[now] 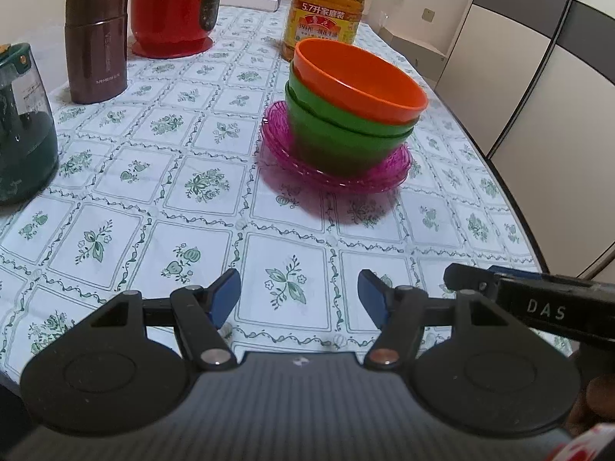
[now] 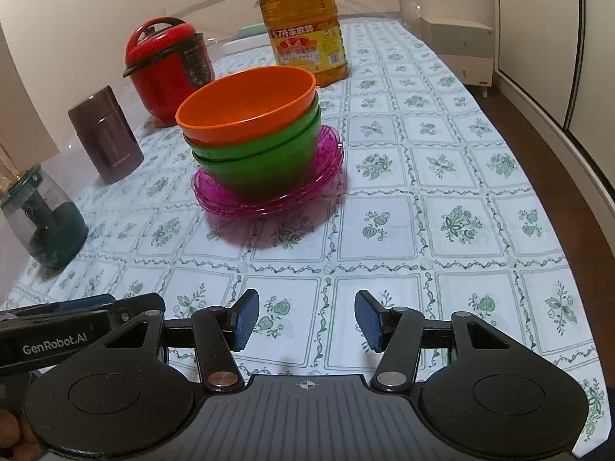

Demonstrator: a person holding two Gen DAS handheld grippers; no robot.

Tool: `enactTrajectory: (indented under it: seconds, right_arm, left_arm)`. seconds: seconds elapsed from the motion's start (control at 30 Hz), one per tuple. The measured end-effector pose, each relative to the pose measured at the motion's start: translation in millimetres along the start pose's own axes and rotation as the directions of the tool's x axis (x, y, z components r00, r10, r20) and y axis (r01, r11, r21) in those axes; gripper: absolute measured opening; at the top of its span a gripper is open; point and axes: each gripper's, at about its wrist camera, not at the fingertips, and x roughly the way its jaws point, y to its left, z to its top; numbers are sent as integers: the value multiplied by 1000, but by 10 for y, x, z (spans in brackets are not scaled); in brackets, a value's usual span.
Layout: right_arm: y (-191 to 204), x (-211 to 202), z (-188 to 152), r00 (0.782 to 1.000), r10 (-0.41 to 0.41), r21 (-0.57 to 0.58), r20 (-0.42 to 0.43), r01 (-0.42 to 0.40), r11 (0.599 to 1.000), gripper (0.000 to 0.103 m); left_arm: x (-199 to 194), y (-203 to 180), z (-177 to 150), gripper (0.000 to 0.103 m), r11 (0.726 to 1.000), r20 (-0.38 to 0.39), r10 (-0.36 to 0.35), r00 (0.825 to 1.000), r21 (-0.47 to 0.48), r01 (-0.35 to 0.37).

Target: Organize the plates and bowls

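An orange bowl point(image 1: 357, 77) point(image 2: 250, 100) sits nested on top of green bowls point(image 1: 342, 138) point(image 2: 261, 161), and the whole stack stands on magenta see-through plates point(image 1: 330, 169) point(image 2: 269, 196) near the middle of the table. My left gripper point(image 1: 300, 299) hovers over the tablecloth well short of the stack, open, with nothing between its blue pads. My right gripper point(image 2: 305, 319) is likewise open and empty, held near the table's front edge. Each gripper's side shows at the edge of the other's view.
A flower-patterned tablecloth point(image 1: 153, 207) covers the table. Behind the stack stands a large oil bottle point(image 1: 326, 11) point(image 2: 303, 27). To the left are a red rice cooker point(image 1: 173, 7) point(image 2: 169, 65), a maroon flask point(image 1: 96, 42) point(image 2: 107, 134) and a dark green jug point(image 1: 23, 126) point(image 2: 46, 215). The table's edge point(image 1: 511, 192) curves along the right.
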Motion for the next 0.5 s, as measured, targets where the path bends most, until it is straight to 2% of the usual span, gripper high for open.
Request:
enactTrajectory:
  seconds: [0.5]
  right_arm:
    - [41, -62, -50, 1000, -5, -35, 20, 6, 999, 55]
  left_arm:
    - [6, -30, -26, 65, 1000, -1, -14, 1000, 14, 14]
